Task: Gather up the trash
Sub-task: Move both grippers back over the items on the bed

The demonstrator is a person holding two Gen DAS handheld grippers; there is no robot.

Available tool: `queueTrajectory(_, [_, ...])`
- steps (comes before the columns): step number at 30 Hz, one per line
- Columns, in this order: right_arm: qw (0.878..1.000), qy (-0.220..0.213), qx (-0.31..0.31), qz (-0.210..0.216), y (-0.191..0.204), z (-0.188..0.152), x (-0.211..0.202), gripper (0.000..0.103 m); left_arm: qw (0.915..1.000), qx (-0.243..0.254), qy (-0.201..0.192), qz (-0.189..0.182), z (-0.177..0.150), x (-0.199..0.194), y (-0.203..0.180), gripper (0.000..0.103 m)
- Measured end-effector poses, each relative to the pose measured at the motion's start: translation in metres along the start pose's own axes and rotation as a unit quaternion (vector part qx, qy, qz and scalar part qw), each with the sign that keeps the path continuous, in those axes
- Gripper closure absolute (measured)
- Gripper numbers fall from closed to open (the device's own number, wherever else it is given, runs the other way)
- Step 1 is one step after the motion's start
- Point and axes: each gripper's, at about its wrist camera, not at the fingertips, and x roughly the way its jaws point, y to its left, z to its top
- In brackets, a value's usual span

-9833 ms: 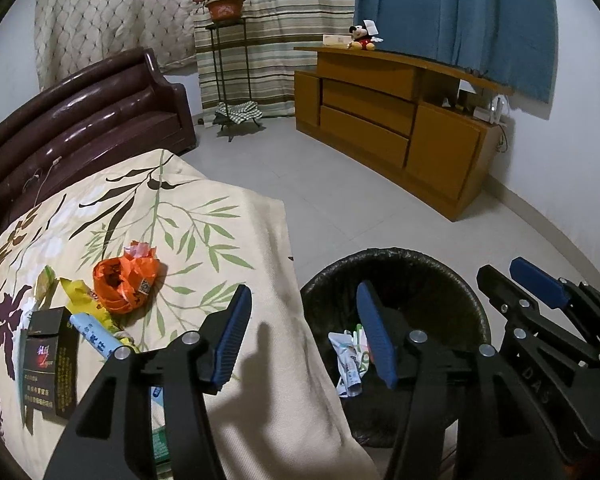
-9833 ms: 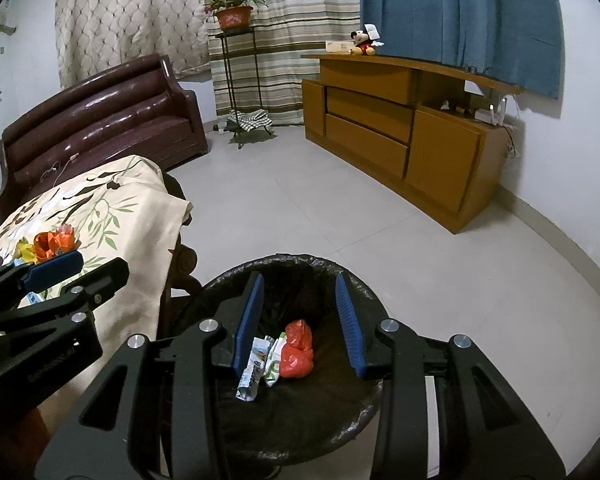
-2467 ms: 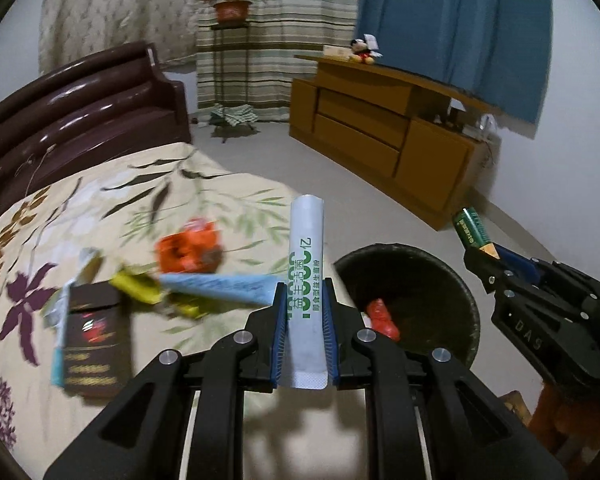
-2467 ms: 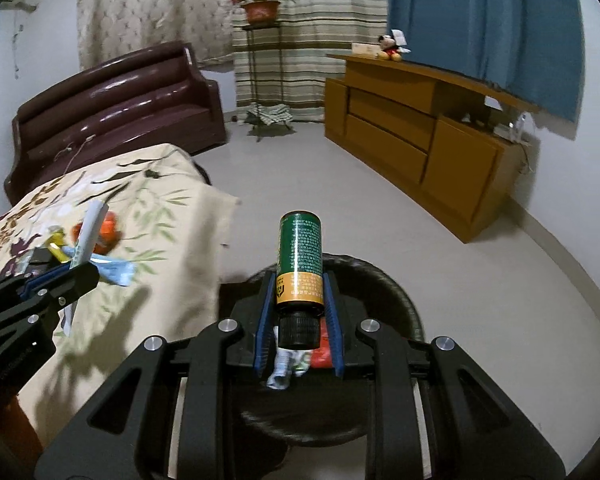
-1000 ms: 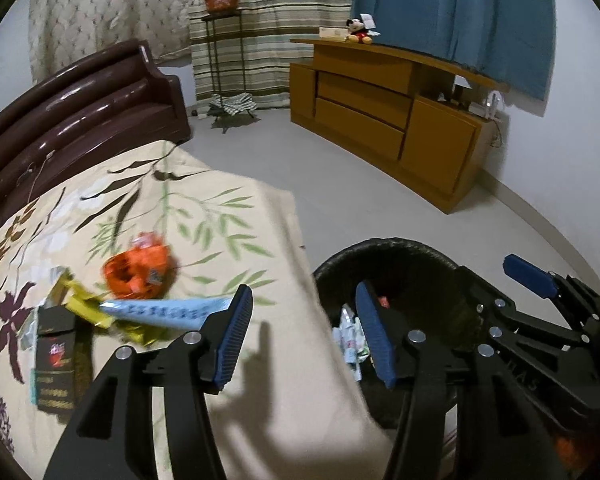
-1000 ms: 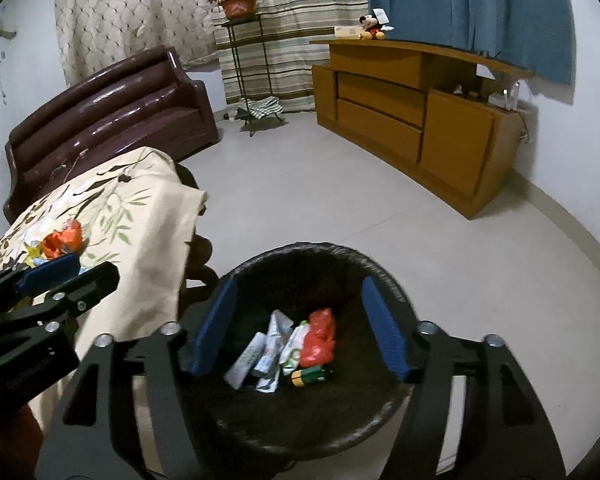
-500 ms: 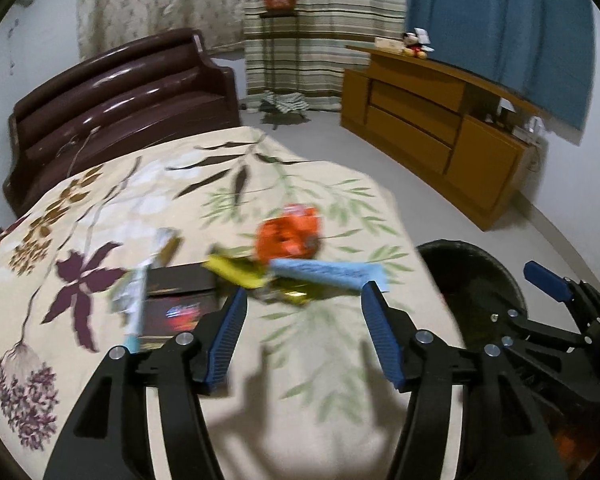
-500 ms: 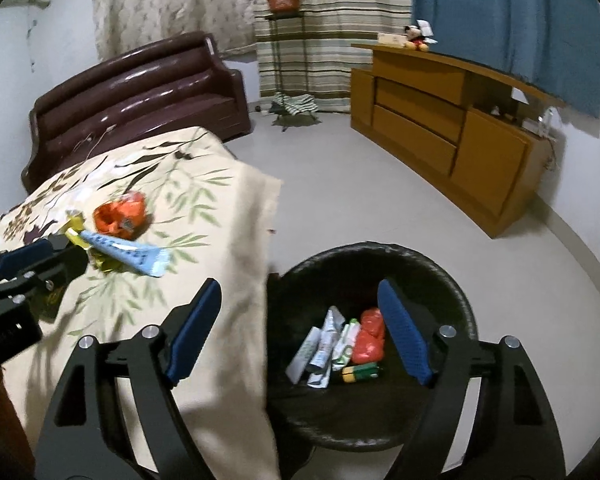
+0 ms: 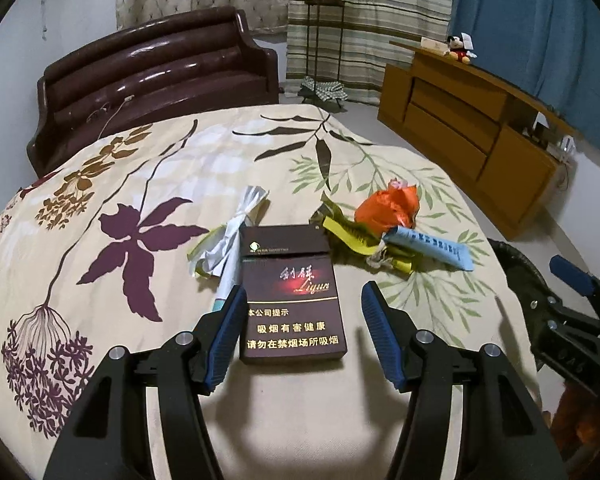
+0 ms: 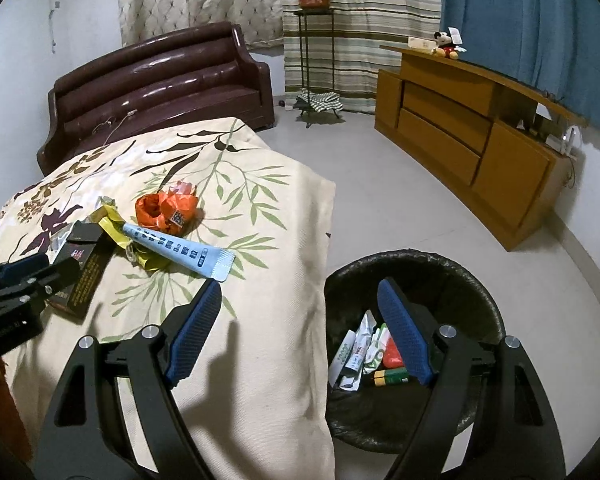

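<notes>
A tabletop draped in a cream cloth printed with green leaves and purple flowers [image 9: 172, 168] is carrying a small heap of litter. A dark maroon cigarette pack with gold lettering [image 9: 290, 292] is lying flat nearest the camera. A twisted white and pale-green wrapper [image 9: 230, 240] is lying against its left edge. Behind it, a crumpled yellow wrapper [image 9: 350, 234], a crumpled orange plastic bag [image 9: 388, 206] and a flattened light blue tube [image 9: 432, 246] are lying bunched together.
</notes>
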Motion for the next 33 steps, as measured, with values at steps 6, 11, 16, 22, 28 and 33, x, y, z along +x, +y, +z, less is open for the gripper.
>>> queueTrajectory(6, [1.0, 0.009, 0.005, 0.004, 0.0, -0.001, 0.001, 0.024, 1.0, -0.002, 0.0, 0.009, -0.001, 0.003, 0.005, 0.044])
queueTrajectory(11, [1.0, 0.009, 0.0, 0.006, 0.001, 0.001, 0.002, 0.024, 0.9998, -0.016, 0.006, 0.011, -0.001, 0.005, 0.017, 0.044])
queueTrajectory(16, [1.0, 0.008, -0.003, 0.009, 0.007, 0.004, 0.002, 0.024, 0.9995, -0.031, 0.005, 0.008, 0.0, 0.001, 0.028, 0.044])
queueTrajectory(22, [1.0, 0.009, -0.01, 0.014, 0.016, 0.007, 0.002, 0.024, 0.9991, -0.04, 0.0, 0.014, 0.0, -0.003, 0.046, 0.044])
queueTrajectory(28, [1.0, 0.011, -0.019, 0.02, 0.027, 0.011, 0.002, 0.024, 0.9981, -0.053, 0.002, 0.032, 0.002, 0.0, 0.069, 0.044])
queueTrajectory(33, [0.999, 0.012, -0.024, 0.022, 0.035, 0.012, 0.004, 0.024, 0.9982, -0.051, 0.007, 0.031, 0.0, 0.004, 0.082, 0.044])
